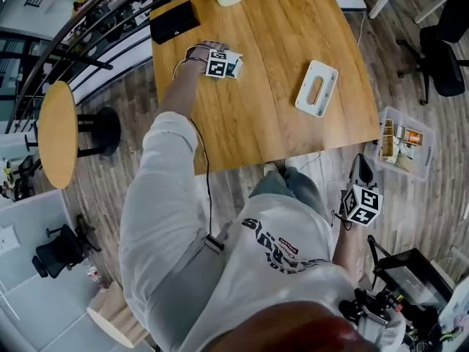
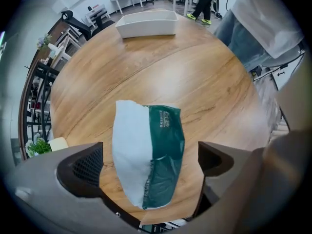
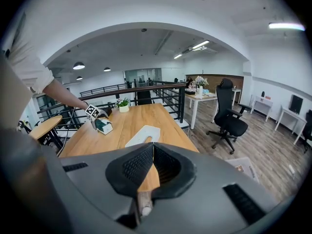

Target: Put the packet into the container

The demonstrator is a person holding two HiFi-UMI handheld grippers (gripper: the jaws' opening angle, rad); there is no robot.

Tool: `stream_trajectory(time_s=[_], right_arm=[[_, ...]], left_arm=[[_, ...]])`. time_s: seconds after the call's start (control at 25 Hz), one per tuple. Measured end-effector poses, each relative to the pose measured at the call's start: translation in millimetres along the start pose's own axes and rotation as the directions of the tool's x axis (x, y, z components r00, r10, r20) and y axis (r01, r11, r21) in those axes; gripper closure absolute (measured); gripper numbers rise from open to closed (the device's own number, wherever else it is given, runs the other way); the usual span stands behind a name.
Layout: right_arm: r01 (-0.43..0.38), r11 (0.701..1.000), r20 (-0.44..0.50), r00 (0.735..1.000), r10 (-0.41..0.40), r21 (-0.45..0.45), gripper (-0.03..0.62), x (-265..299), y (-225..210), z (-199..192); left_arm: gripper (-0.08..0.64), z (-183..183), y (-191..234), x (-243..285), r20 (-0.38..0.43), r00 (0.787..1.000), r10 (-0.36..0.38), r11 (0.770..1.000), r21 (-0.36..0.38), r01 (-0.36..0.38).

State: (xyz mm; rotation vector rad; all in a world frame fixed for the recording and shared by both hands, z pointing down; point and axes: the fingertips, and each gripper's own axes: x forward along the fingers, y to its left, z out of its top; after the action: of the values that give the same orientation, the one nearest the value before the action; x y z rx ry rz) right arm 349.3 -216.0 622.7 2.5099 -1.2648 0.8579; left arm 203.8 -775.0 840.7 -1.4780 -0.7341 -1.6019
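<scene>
Two grippers. Right gripper (image 3: 152,155) is hanging beside the hip, jaws pressed together on nothing. Left gripper (image 2: 148,162) is reaching over the table (image 2: 209,82), jaws wide, straddling the packet (image 2: 146,150) (long axis running along them). Container (image 2: 147,23) is sitting straight beyond.

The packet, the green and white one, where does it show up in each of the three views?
Head view: the packet lies in the upper middle, on the table.
Left gripper view: lower centre, between jaws that stand apart.
Right gripper view: small, left of centre.
Shared landmark: the white container, at top centre in the left gripper view and mid-frame in the right gripper view.
</scene>
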Motion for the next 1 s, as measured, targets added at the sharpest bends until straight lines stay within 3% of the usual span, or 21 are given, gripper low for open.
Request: stream_trajectory(time_s=[0.16, 0.32, 0.36, 0.44, 0.76, 1.0], right_arm=[[-0.005, 1.000, -0.021, 1.000, 0.005, -0.010, 0.583, 3.8, 5.1, -10.4], [0.005, 1.000, -0.055, 0.998, -0.005, -0.001, 0.583, 8.3, 5.3, -22.7], [0.006, 1.000, -0.060, 0.998, -0.006, 0.001, 0.583, 9.9, 5.7, -23.7], [0.009, 1.000, -0.058, 0.998, -0.009, 0.001, 0.583, 11.3, 5.7, -23.0], [0.002, 1.000, -0.044, 0.999, -0.002, 0.002, 0.583, 7.0, 13.4, -20.9], [-0.011, 1.000, -0.036, 0.999, 0.011, 0.000, 0.583, 5.4, 18.6, -18.5]], left_arm=[[-0.035, 1.2, 12.5, 16.7, 0.001, 1.000, 0.021, 1.000, -0.010, -0.021], [-0.013, 4.3, 3.9, 38.4, -0.013, 1.000, -0.025, 0.999, -0.033, 0.024], [0.216, 3.6, 2.1, 40.6, -0.018, 0.999, -0.039, 0.998, -0.049, 0.038], [0.242, 2.7, 4.2, 38.9, -0.023, 0.999, -0.049, 0.996, -0.073, 0.047], [0.259, 2.9, -6.4, 32.7, -0.042, 0.998, -0.056, 0.995, -0.088, 0.052], [0.259, 0.7, -12.8, 25.3, -0.056, 0.997, -0.055, 0.987, -0.152, 0.046]])
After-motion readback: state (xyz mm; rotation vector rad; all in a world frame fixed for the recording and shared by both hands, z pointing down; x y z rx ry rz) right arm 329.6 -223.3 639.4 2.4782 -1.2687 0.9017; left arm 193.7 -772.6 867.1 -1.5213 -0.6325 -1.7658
